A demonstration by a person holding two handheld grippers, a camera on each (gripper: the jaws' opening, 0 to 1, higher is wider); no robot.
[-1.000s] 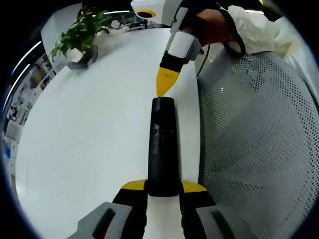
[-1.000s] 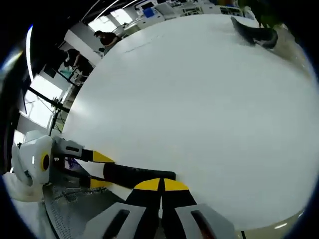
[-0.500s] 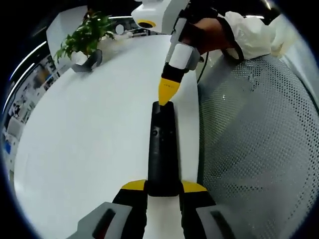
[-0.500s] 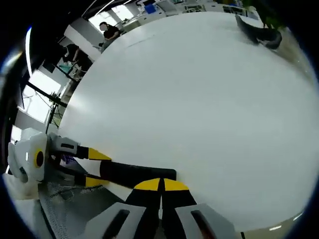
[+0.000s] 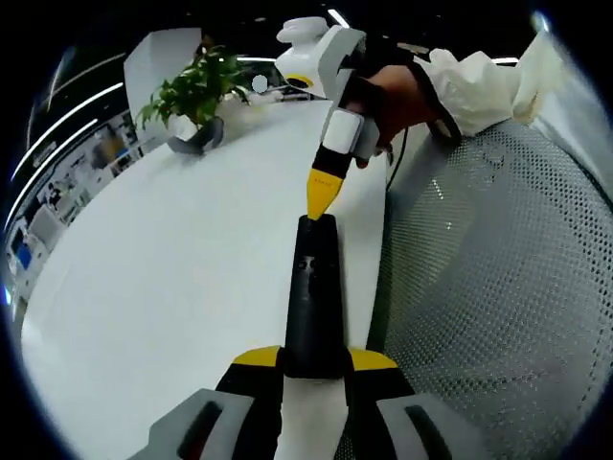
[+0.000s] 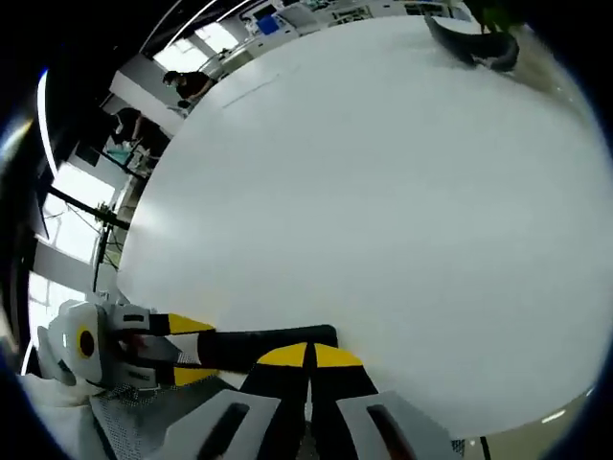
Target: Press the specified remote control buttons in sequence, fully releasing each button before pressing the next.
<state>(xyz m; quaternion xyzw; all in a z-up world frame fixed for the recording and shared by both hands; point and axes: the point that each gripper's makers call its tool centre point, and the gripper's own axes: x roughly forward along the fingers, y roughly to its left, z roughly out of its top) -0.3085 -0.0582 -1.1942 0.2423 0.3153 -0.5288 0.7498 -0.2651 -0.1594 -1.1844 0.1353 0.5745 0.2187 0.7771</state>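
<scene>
Lighting: bright, even overhead; my table [image 6: 383, 192] glares white, shadows faint. Edges bend strongly; background windows [image 6: 72, 192] blown out, soft.

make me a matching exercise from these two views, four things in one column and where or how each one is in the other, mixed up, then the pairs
Things
1. remote control
2. right gripper
3. potted plant
4. mesh chair

Place or state
A. stands at the far edge of the white table
B. shut, yellow tip at the remote's far end
C. beside the table, on the remote's right in the left gripper view
D. held at its near end by the left gripper

Pairs: 1-D, 2-B, 3-A, 4-C
</scene>
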